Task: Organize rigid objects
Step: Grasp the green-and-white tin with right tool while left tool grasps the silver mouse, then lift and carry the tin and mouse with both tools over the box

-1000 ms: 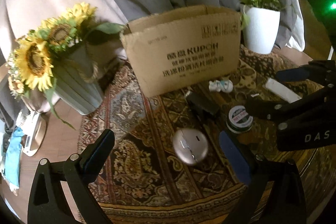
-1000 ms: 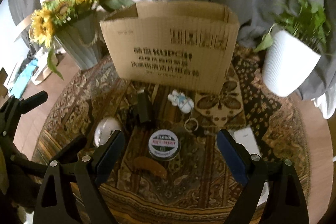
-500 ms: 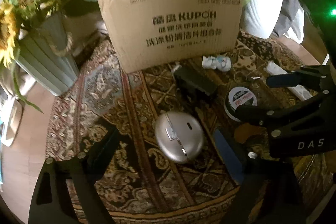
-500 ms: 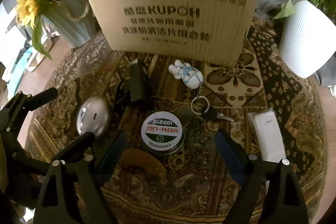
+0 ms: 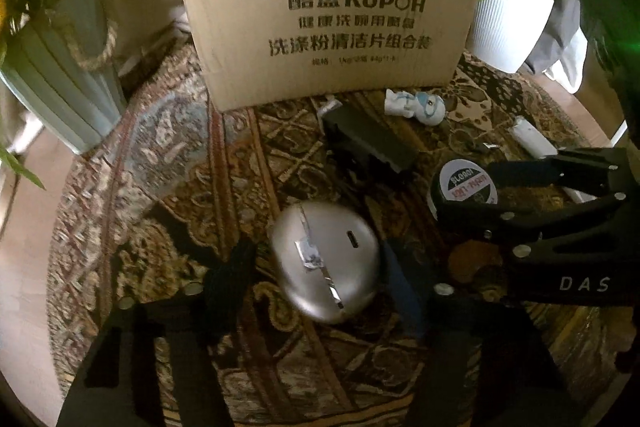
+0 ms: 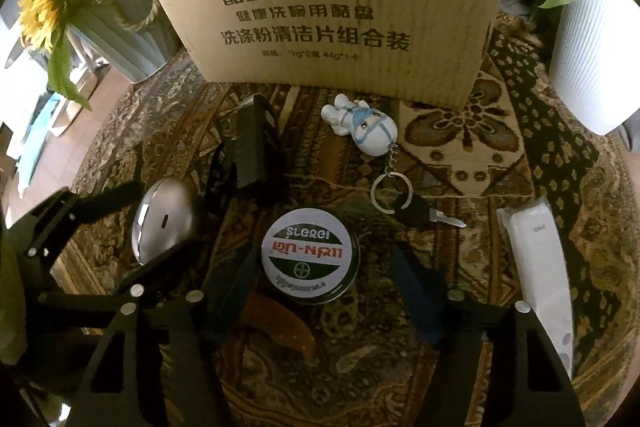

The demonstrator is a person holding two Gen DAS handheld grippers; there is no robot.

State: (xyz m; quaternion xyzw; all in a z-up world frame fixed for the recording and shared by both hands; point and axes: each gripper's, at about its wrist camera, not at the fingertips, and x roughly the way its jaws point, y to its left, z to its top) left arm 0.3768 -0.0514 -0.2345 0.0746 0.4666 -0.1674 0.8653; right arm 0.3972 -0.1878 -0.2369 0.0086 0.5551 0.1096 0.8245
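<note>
Nearest in the left wrist view, the left gripper (image 5: 320,275) has its jaws closing around the silver oval case (image 5: 326,261), which lies on the patterned rug (image 5: 160,187) between the fingers; whether the pads already press on it cannot be told, as the near finger is blurred. In the right wrist view the right gripper (image 6: 324,271) is likewise closing, with the round tin (image 6: 310,257) between its fingers and a sliver of gap showing on each side. A brown curved piece (image 6: 280,323) lies just in front of the tin, partly under the left finger (what it is stays unclear).

Just beyond stand a black box (image 6: 254,147) with a strap, a small white figurine (image 6: 362,127) on a key ring (image 6: 391,191) with a key, and a white flat bar (image 6: 540,259) at the right, cut off by the finger. From the left wrist camera, the right gripper's frame covers the key and most of the bar.

Farthest, an upright cardboard box (image 6: 328,7) blocks whatever lies behind it, flanked by a ribbed vase of sunflowers (image 6: 120,27) and a white plant pot (image 6: 592,55).
</note>
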